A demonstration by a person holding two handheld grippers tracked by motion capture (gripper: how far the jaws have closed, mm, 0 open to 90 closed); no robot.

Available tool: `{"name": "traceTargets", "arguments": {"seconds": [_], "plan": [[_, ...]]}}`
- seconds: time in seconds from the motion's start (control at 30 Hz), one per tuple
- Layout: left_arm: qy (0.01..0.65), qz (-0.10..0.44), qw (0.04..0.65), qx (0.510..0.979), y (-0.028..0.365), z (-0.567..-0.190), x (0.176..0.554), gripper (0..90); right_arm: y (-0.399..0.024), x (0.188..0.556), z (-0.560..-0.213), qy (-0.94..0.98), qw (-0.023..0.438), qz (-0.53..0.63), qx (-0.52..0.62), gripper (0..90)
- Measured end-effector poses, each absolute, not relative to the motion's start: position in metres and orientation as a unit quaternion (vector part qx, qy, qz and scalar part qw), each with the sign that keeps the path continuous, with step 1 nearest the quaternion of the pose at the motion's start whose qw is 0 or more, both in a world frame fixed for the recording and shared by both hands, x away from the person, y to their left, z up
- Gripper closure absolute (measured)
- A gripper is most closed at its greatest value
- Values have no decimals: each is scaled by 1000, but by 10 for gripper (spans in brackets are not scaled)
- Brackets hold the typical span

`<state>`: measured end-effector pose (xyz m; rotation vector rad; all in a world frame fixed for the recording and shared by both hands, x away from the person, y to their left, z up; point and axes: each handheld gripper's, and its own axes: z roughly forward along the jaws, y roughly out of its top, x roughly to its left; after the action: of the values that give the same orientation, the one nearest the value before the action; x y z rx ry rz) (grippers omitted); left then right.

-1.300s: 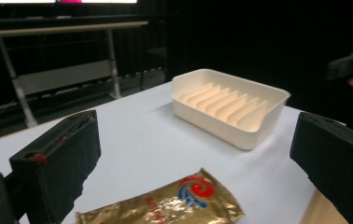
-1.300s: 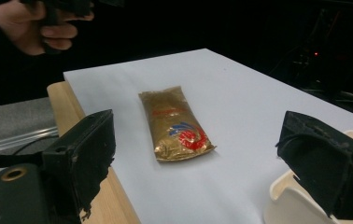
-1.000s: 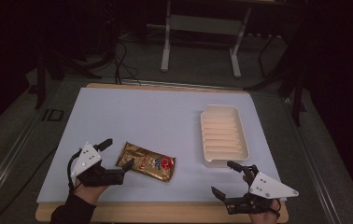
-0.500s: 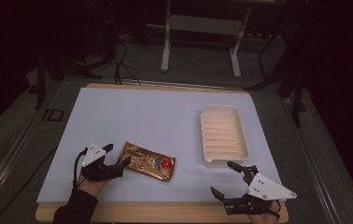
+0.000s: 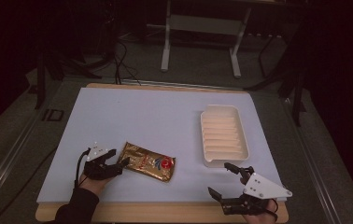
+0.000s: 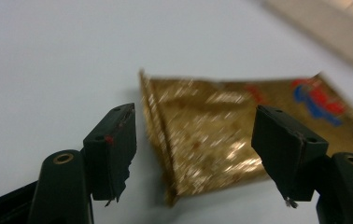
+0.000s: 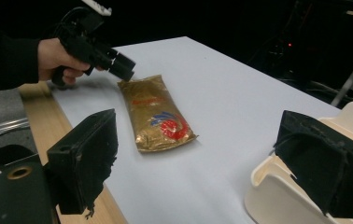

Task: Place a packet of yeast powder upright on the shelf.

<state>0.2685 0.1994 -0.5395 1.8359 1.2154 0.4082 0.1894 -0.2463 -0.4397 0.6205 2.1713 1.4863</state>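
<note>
Seen from the high view: gold snack packet (image 5: 148, 162) lying flat on the pale blue table mat (image 5: 165, 112), toward seven o'clock of the mat, long axis running from ten o'clock to four o'clock, red and blue logo at the four o'clock end. Left gripper (image 5: 120, 164) low at the packet's nine o'clock corner, held in a hand (image 5: 93, 183) with a dark sleeve. Jaws just closing, yet apart: in the left gripper view, packet's crimped end (image 6: 198, 140) between the two black pads (image 6: 114, 140), a gap visible on each side, no press on the foil. Not yet grasped.

Right gripper (image 5: 225, 178) at five o'clock of the mat, near the wooden table edge (image 5: 165, 212), jaws spread wide and holding nothing. Cream ribbed tray (image 5: 223, 135) at three o'clock of the packet, well apart from it, just beyond the right gripper. In the right gripper view, packet (image 7: 158, 114) at centre with the left gripper (image 7: 125, 70) at its far end, tray rim (image 7: 277, 186) at lower right.
</note>
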Motion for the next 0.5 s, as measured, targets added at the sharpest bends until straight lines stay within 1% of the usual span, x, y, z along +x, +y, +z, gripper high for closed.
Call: {"name": "traceTargets", "arguments": {"seconds": [0.1,0.23,0.27,0.5], "plan": [[499,160,424,739,199,-544,271,337,-246,189,-440,787,215,534,222,137],[505,157,425,735,200,-546,273,344,-245,189,-440,790,216,531,220,143],[510,151,428,730,202,-548,274,362,-245,189,-440,790,216,530,219,145],[518,147,409,737,201,-552,276,363,-244,190,-441,793,216,526,218,146]]}}
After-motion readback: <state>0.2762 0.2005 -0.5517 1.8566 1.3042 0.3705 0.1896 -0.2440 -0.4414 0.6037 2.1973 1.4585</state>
